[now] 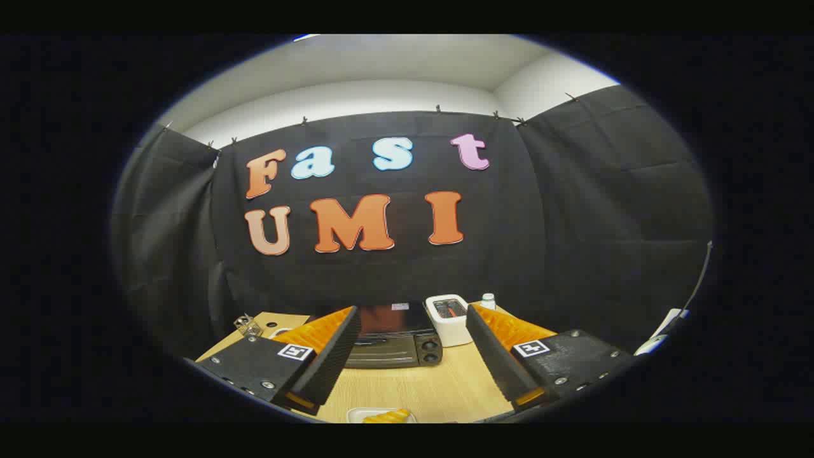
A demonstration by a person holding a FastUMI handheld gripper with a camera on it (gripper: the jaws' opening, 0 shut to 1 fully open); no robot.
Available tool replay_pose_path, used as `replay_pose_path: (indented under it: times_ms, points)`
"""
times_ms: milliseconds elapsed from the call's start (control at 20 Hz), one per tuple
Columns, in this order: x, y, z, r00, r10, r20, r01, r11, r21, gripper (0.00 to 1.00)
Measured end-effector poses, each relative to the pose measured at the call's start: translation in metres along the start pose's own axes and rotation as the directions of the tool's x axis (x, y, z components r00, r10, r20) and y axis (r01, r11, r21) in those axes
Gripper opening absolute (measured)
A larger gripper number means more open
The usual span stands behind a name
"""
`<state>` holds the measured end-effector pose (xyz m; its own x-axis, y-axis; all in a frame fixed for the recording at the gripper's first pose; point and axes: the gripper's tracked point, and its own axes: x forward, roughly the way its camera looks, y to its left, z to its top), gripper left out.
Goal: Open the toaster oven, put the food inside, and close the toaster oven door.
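The gripper holds its two black fingers spread wide, with nothing between them but bare wooden table. Below that gap, low in the frame's centre, one white plate carries a single piece of yellow-orange food, partly cut off. Beyond the fingertips, at centre, sits one black toaster oven with its door closed and two knobs on its right side. Open tabletop lies between plate and oven. Just right of the oven stands one white box-like container, and behind that one small bottle. At lower left, near the table's edge, rests one small clear object, too small to identify.
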<state>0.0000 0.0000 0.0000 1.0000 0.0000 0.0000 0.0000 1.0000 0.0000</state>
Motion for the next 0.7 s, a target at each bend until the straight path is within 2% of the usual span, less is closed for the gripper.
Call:
replay_pose_path:
  times_ms: [700]
  points:
    - [-0.0032, 0.0086, 0.0063, 1.000, 0.010, 0.014, -0.010, 1.000, -0.004, 0.98]
